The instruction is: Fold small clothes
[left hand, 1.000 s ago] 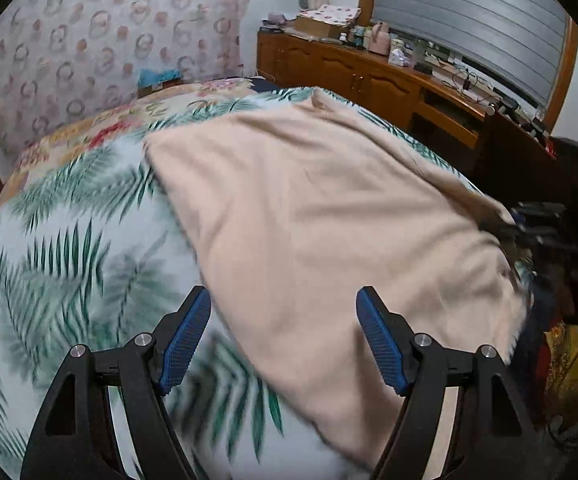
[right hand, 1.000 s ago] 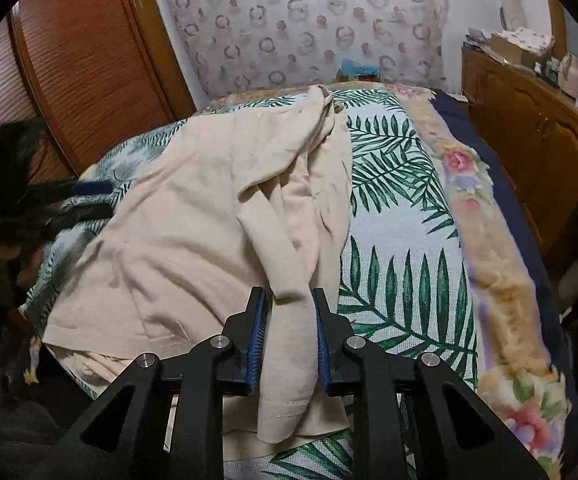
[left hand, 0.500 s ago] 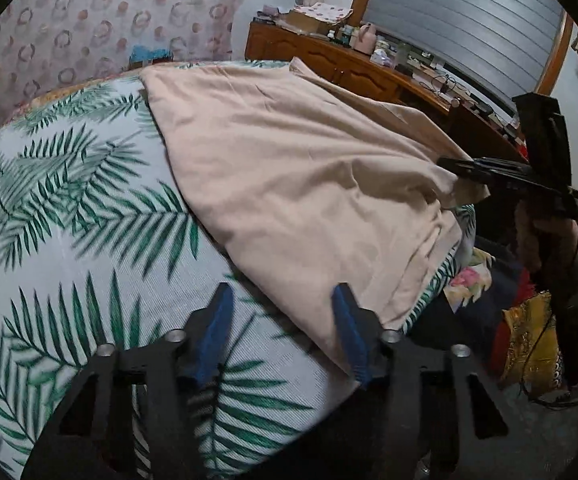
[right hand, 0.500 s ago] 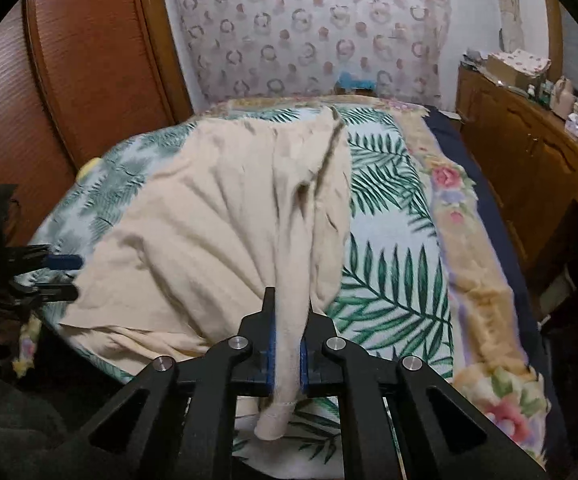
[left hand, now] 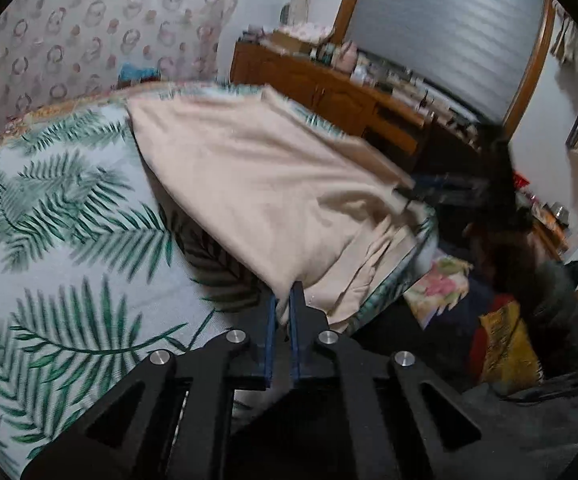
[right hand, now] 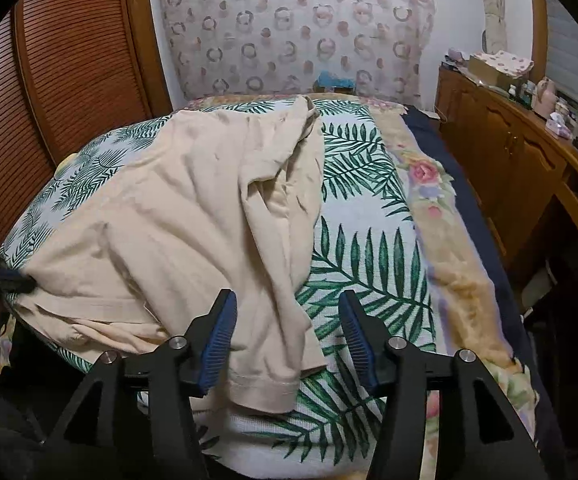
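A beige long-sleeved garment (left hand: 269, 184) lies spread on the palm-leaf bedspread (left hand: 69, 220). My left gripper (left hand: 283, 300) is at its near corner, jaws closing to a tight pinch on the fabric, which rises slightly from the bed. In the right wrist view the garment (right hand: 193, 216) fills the bed's left half and one sleeve (right hand: 273, 340) runs toward me. My right gripper (right hand: 286, 300) straddles that sleeve with jaws opening; the blue pads (right hand: 219, 332) stand clear of the cloth. The left gripper (right hand: 13, 280) shows at the far left, holding the hem.
A slatted wooden wardrobe (right hand: 49, 120) stands left of the bed. A long wooden cabinet (right hand: 529, 160) with clutter runs along the right. A floral blanket edge (right hand: 441, 240) and navy sheet (right hand: 469, 208) border the bedspread. Yellow and red cloth (left hand: 501, 344) lies on the floor.
My left gripper moved to the garment's near corner and closed on it. My right gripper opened and let go of the sleeve, which now lies slack on the bed.
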A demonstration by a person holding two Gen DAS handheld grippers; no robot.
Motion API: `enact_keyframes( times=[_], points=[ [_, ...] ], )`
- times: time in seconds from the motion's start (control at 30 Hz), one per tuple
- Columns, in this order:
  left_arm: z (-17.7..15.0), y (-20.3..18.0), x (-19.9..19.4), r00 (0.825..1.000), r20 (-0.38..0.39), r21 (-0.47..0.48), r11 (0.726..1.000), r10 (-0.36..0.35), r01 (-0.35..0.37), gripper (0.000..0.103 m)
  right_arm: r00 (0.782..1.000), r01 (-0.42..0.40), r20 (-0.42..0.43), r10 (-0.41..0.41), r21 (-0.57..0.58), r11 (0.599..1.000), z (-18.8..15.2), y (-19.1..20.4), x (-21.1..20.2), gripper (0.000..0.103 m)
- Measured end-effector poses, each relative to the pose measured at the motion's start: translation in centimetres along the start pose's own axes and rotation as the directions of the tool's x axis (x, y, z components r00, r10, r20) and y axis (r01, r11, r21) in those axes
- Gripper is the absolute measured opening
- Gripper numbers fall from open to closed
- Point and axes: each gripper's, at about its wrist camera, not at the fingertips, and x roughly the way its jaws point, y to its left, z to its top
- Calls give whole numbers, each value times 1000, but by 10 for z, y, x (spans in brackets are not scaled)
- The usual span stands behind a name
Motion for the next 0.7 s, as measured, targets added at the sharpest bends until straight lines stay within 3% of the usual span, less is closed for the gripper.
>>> enact_keyframes(
  times=[0.1, 0.3, 0.47, 0.53, 0.6, 0.7],
  points=[
    [-4, 0, -10, 1000, 7, -7, 1000, -3, 3, 7, 1000, -10, -14, 11, 4, 1000, -4, 3, 0, 56],
    [-14, 10, 8, 999, -48, -44, 999, 8, -10, 7, 998, -46, -45, 46, 2, 999, -9, 9, 7, 56],
    [-8, 9, 10, 999, -36, -32, 999, 1, -2, 7, 998, -38, -46, 37, -29, 999, -8, 9, 7, 55],
    [-2, 8, 9, 1000, -24, -22, 1000, -5, 5, 7, 998, -49, -47, 47, -47, 998, -7, 11, 7, 31],
    [6, 9, 6, 1000, 1, -21, 1000, -23, 23, 7, 992, -111, -61, 107, -53, 992, -6, 13, 8, 10],
    [25, 14, 2, 998, 45, -30, 999, -40, 41, 7, 989, -147, -17, 147, -45, 988, -3, 11, 2, 8]
  ],
)
